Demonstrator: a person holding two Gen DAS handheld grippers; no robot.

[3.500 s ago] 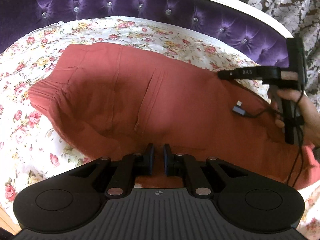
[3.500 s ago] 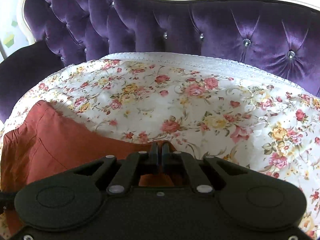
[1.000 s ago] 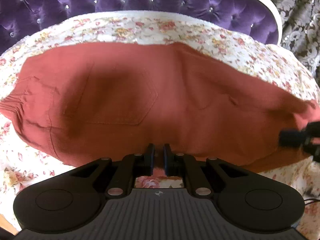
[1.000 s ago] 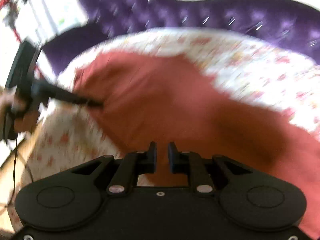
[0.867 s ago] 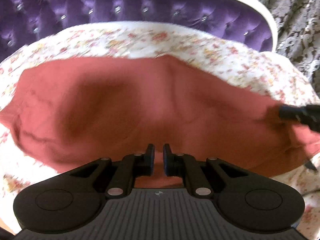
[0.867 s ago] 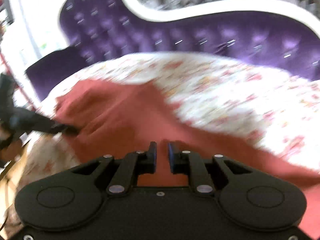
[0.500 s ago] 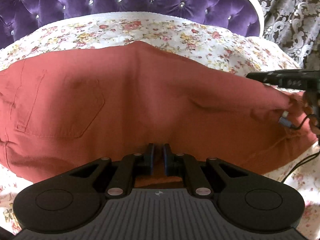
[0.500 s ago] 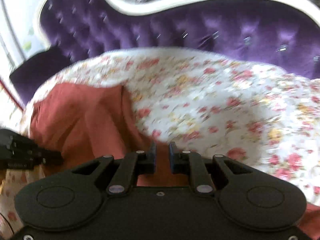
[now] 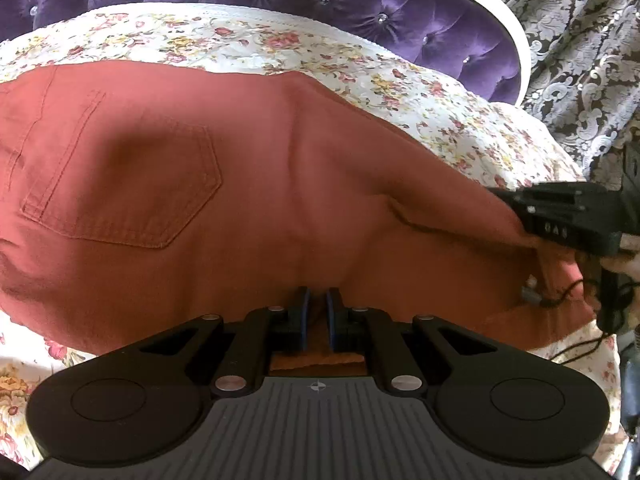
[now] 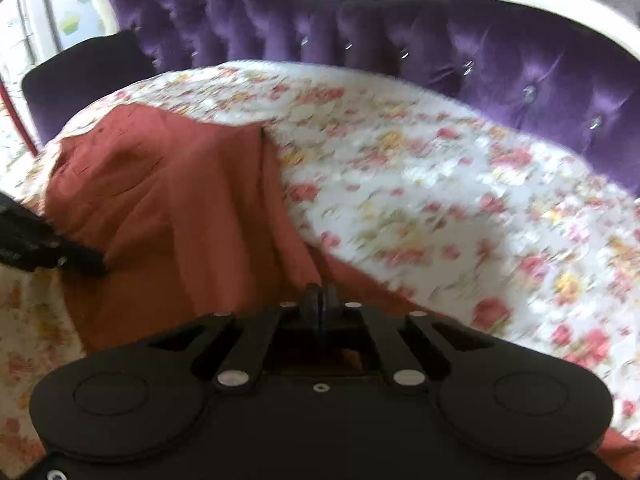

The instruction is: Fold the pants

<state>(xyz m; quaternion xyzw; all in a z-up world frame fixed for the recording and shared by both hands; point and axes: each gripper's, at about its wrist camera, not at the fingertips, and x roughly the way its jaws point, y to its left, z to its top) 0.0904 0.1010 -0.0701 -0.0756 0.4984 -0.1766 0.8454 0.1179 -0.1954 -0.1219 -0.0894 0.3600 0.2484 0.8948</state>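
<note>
I see the rust-red cotton pants [image 9: 248, 184] lying spread across the white floral bedspread [image 9: 360, 68], back side up with a stitched patch pocket [image 9: 124, 184] showing toward the left. My left gripper [image 9: 316, 312] has its jaws nearly together on the near edge of the fabric, blue pads pinching a fold that shows through the gap behind them. My right gripper [image 10: 320, 300] has its jaws clenched on an end of the same pants; in the left wrist view it sits at the far right [image 9: 560, 216], at the cloth's right end. The right wrist view is motion-blurred. Behind the bed rises a purple tufted velvet headboard [image 10: 400, 48] with a cream frame.
</note>
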